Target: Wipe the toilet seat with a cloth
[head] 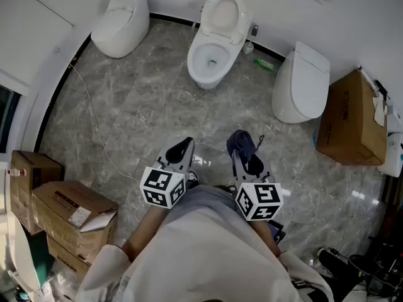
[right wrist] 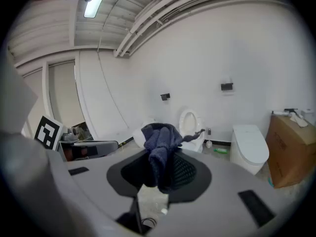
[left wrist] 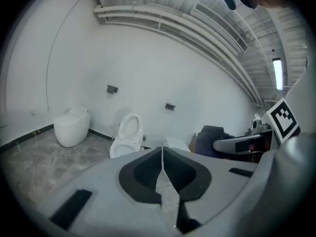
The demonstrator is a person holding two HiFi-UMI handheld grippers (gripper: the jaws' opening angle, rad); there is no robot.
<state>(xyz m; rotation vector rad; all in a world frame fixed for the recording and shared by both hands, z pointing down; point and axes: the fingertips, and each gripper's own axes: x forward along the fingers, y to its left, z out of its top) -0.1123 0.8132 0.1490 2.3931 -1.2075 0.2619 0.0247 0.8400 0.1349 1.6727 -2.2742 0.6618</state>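
Observation:
The middle toilet (head: pixel 214 39) stands at the far wall with its lid up and its white seat (head: pixel 210 56) down; it also shows in the left gripper view as the toilet (left wrist: pixel 126 137) and in the right gripper view as the toilet (right wrist: pixel 191 126). My right gripper (head: pixel 241 145) is shut on a dark blue cloth (head: pixel 242 143), which bunches over its jaws as the cloth (right wrist: pixel 160 149). My left gripper (head: pixel 183 148) is shut with nothing in it, its jaws meeting in a thin line (left wrist: pixel 162 164). Both grippers are held low, well short of the toilet.
A closed white toilet (head: pixel 121 22) stands far left and another (head: pixel 301 82) far right. Cardboard boxes (head: pixel 351 118) sit at the right and boxes (head: pixel 60 216) at the left. A white cable (head: pixel 94 121) trails over the marble floor. A green bottle (head: pixel 264 63) lies by the wall.

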